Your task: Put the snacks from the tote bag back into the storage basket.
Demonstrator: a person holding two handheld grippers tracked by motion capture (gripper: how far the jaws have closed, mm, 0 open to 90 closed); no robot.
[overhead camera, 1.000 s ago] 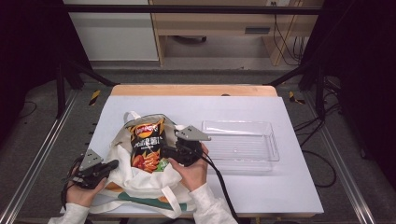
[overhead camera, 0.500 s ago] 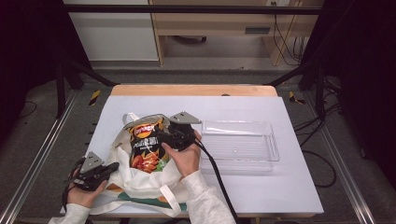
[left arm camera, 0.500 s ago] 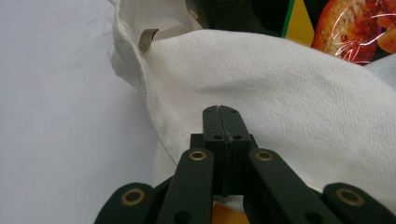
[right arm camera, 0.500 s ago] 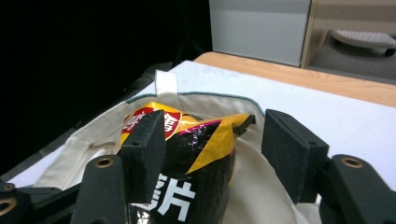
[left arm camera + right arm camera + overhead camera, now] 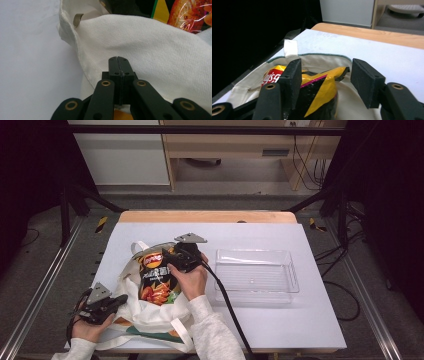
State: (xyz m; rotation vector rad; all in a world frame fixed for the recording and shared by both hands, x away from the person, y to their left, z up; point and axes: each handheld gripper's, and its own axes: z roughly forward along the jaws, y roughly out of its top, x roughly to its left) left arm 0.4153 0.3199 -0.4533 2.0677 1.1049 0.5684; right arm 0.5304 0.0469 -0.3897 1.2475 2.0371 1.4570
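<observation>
At lower left, the left gripper (image 5: 114,301) is clamped on the tote bag (image 5: 150,312), while at centre the right gripper (image 5: 172,257), jaws just closing, is held unclenched around the chip bag (image 5: 156,280) inside it.

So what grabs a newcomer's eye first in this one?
The bright chip bag lying in the mouth of the white tote bag at the table's near left. The right gripper has its jaws either side of the bag's top, and a clear empty tray sits to the right.
</observation>
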